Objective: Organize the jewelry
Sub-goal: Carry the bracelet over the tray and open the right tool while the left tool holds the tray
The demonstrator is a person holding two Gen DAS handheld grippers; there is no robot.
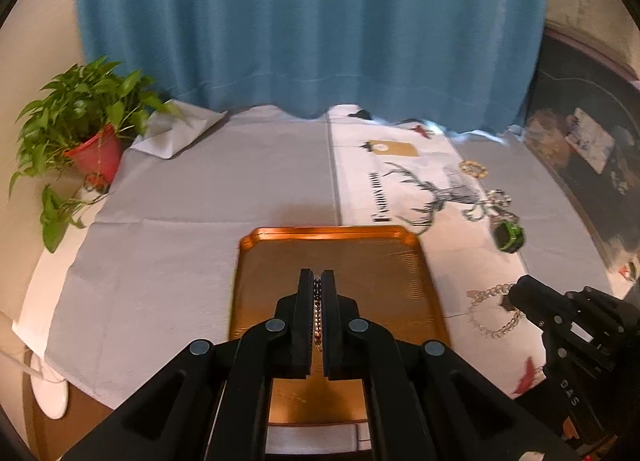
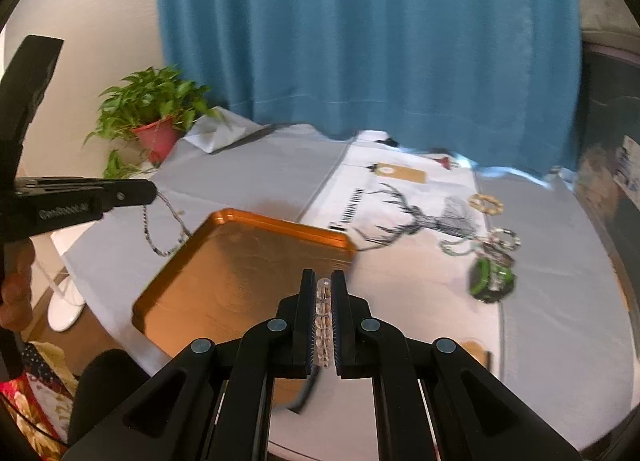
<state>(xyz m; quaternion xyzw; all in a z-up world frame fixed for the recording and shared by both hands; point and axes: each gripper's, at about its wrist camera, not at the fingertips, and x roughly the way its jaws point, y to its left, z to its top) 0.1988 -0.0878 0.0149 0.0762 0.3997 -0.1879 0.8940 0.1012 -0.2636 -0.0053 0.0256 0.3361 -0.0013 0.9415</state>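
Note:
An orange tray [image 1: 280, 237] lies on the cloth-covered table; it also shows in the right wrist view [image 2: 248, 217]. My left gripper [image 1: 317, 275] is shut on a beaded chain [image 1: 317, 309] above the tray; in the right wrist view the left gripper [image 2: 150, 191] holds the chain [image 2: 160, 237] dangling beside the tray's left edge. My right gripper [image 2: 323, 275] is shut on a clear bead bracelet [image 2: 323, 321] over the tray's near right corner. In the left wrist view the right gripper [image 1: 510, 295] is by a pale chain bracelet [image 1: 490, 315].
More jewelry lies right on the deer-print cloth: a gold ring-shaped bracelet [image 2: 486, 204], silver pieces [image 2: 502, 239] and a green bangle [image 2: 490, 281]. A potted plant [image 1: 86, 129] stands at the back left. A blue curtain [image 1: 312, 21] hangs behind.

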